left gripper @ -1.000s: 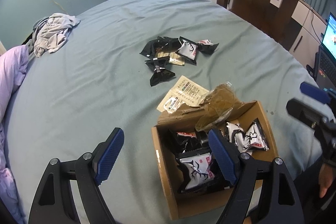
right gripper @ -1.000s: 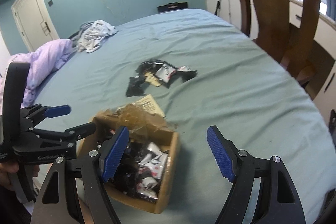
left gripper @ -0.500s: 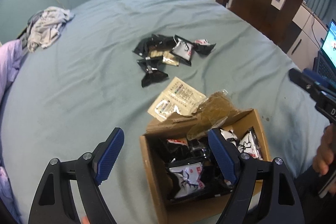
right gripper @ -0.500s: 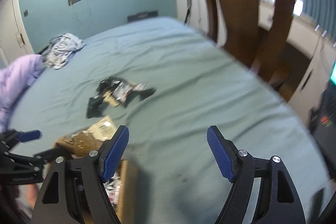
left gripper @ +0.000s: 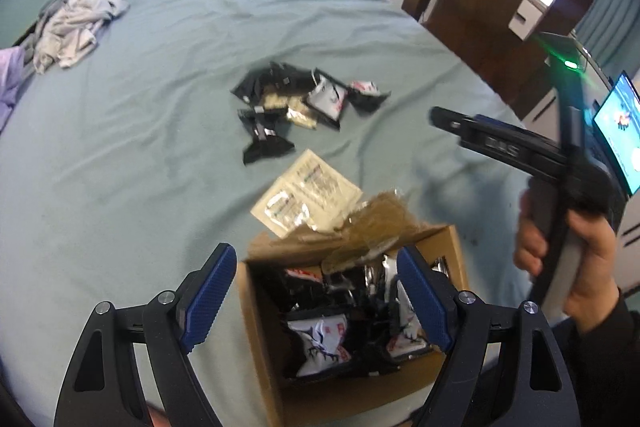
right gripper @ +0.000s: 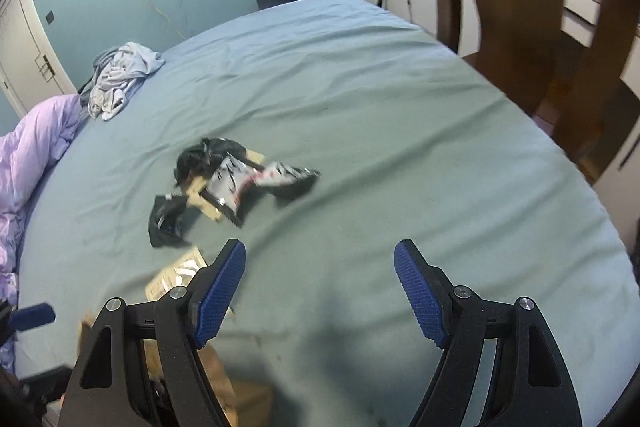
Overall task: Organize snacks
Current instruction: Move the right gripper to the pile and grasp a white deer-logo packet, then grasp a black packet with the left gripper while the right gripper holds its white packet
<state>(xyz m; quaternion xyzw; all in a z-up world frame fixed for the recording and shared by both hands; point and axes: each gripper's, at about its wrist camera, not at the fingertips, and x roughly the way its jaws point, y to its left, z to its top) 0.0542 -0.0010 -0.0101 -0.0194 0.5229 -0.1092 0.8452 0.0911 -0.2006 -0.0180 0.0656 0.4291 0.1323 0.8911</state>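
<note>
Left gripper (left gripper: 312, 291) fingers released, empty, over the box (left gripper: 452, 239). Right gripper (right gripper: 320, 291) fingers released, empty; snacks (right gripper: 236, 179) on the bed (right gripper: 400, 107) lie beyond them.

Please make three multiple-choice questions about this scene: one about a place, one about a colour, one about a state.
1. Where is the cardboard box?
A. Beneath the left tongs
B. On the chair
C. On the crumpled clothes

2. What colour is the bed sheet?
A. Red
B. Light blue-green
C. Yellow

3. How do the right tongs stand?
A. Shut on a snack
B. Open, empty
C. Shut on the box

Answers: 1 A, the box lies just below those fingers. 2 B, the sheet looks blue-green. 3 B, only sheet shows between the pads.
</note>
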